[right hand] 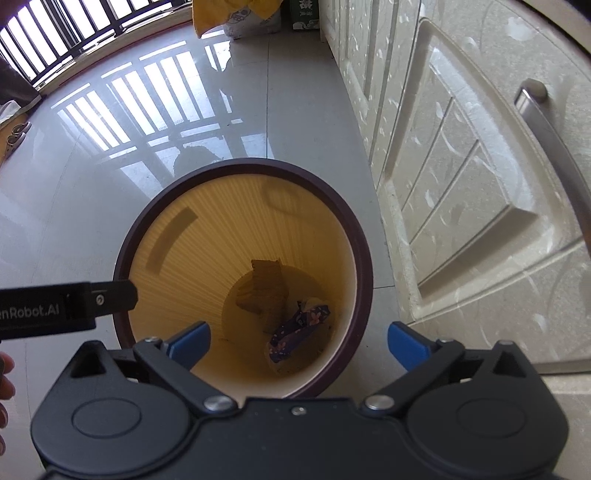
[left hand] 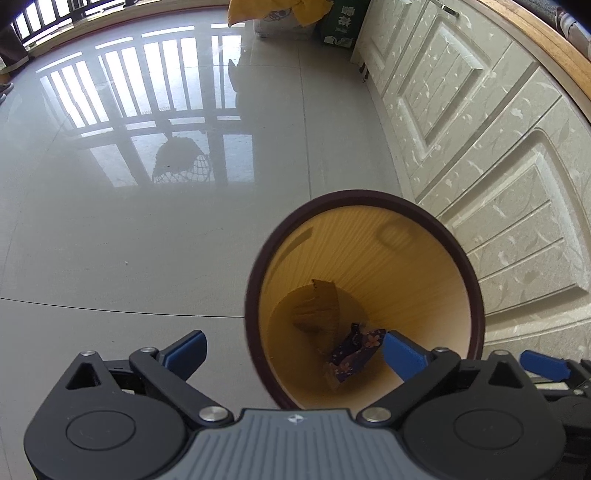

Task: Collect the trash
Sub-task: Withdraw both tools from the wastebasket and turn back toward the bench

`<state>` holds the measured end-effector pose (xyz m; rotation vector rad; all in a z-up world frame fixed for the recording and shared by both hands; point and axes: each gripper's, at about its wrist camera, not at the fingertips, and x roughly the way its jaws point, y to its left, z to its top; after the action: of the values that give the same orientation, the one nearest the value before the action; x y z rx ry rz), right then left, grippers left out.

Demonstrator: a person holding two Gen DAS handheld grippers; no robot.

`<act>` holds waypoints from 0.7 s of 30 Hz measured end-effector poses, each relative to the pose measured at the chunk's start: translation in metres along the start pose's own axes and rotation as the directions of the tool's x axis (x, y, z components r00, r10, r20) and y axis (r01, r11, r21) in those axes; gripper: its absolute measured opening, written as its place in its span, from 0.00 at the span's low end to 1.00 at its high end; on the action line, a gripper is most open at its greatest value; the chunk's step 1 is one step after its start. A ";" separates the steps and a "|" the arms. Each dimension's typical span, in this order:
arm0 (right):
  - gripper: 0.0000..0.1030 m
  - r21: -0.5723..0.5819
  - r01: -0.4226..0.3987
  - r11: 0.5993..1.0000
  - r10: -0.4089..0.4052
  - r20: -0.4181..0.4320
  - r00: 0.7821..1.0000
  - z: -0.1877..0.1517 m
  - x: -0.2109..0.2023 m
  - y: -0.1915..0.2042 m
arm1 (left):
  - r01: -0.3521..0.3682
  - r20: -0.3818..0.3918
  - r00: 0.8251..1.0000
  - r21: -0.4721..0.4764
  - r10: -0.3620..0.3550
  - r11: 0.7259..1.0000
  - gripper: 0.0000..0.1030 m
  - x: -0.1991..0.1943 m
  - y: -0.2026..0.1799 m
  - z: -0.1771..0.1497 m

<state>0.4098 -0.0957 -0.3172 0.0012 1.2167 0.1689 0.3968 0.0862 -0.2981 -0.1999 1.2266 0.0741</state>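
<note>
Both of your claws point down over a round trash bin [right hand: 242, 280] that stands on the shiny gray floor [left hand: 110, 240]. Your left gripper [left hand: 293, 350] is spread wide, with nothing between its blue pads. One pad hangs over the floor at about 9 o'clock from the bin, and the other hangs over the bin's open mouth. Your right gripper [right hand: 299, 345] is spread wide too, and it holds nothing. In the right wrist view the bin fills the middle, and the right claw's blue pads sit at about 7 o'clock and 4 o'clock of its rim. The bin has a dark brown rim and a yellow inside. At the bottom of it lie two bits of trash, close together. One is a crumpled brown paper piece [right hand: 264, 288]. The other is a dark purple wrapper with small flowers [right hand: 299, 328], at about 4 o'clock from the brown one. A white cabinet [right hand: 461, 184] with a metal handle [right hand: 546, 125] stands at 3 o'clock from the bin, quite near it. Far off at 12 o'clock you can see a yellow bag [left hand: 273, 13] on the floor.
</note>
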 end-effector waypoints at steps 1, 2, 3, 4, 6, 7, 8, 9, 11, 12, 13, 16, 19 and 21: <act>1.00 0.002 0.001 1.000 -0.001 0.004 1.000 0.000 -0.002 0.000 | -0.012 0.001 1.000 -0.002 0.012 1.000 1.00 -0.001 0.004 -0.001; 1.00 0.003 0.001 1.000 -0.001 0.008 1.000 -0.001 -0.004 0.000 | -0.023 0.000 1.000 -0.005 0.023 1.000 1.00 -0.002 0.005 -0.001; 1.00 0.003 0.001 1.000 -0.001 0.011 1.000 -0.002 -0.005 0.000 | -0.031 0.000 1.000 -0.009 0.031 0.999 1.00 -0.002 0.008 -0.003; 1.00 0.003 0.002 1.000 -0.002 0.015 1.000 -0.002 -0.007 0.000 | -0.036 0.000 0.999 -0.012 0.036 0.999 1.00 -0.003 0.009 -0.004; 1.00 0.001 0.005 1.000 -0.005 0.019 1.000 -0.005 -0.011 -0.001 | -0.043 0.002 0.999 -0.016 0.043 0.999 1.00 -0.005 0.012 -0.006; 1.00 -0.002 0.008 1.000 -0.008 0.021 1.000 -0.007 -0.012 0.000 | -0.044 0.003 0.999 -0.014 0.044 0.999 1.00 -0.007 0.013 -0.008; 1.00 -0.007 0.012 1.000 -0.012 0.023 1.000 -0.008 -0.014 0.000 | -0.043 0.004 0.999 -0.010 0.043 0.999 1.00 -0.008 0.013 -0.009; 1.00 -0.012 0.016 1.000 -0.016 0.026 1.000 -0.009 -0.015 -0.001 | -0.044 0.001 0.999 -0.004 0.044 0.999 1.00 -0.008 0.013 -0.011; 1.00 -0.017 0.026 1.000 -0.025 0.033 0.999 -0.012 -0.018 -0.001 | -0.056 0.002 0.998 0.009 0.056 0.998 1.00 -0.010 0.013 -0.014; 1.00 -0.018 0.028 0.999 -0.027 0.037 0.999 -0.013 -0.020 -0.001 | -0.062 0.004 0.998 0.013 0.062 0.998 1.00 -0.011 0.014 -0.015; 1.00 -0.019 0.030 0.999 -0.029 0.041 0.999 -0.014 -0.022 -0.001 | -0.068 0.006 0.998 0.016 0.068 0.998 1.00 -0.013 0.015 -0.017; 1.00 -0.021 0.038 0.999 -0.036 0.054 0.998 -0.017 -0.028 -0.001 | -0.085 0.016 0.996 0.032 0.085 0.996 1.00 -0.018 0.017 -0.021; 1.00 -0.028 0.047 0.999 -0.045 0.065 0.997 -0.020 -0.034 0.000 | -0.106 0.034 0.994 0.056 0.104 0.993 1.00 -0.024 0.017 -0.026; 1.00 -0.039 0.052 0.998 -0.049 0.068 0.996 -0.023 -0.038 0.000 | -0.121 0.051 0.992 0.076 0.118 0.990 1.00 -0.031 0.015 -0.029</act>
<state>0.3758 -0.1024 -0.2891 -0.0590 1.1448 0.1480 0.3569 0.0972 -0.2805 -0.0550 1.1921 0.1332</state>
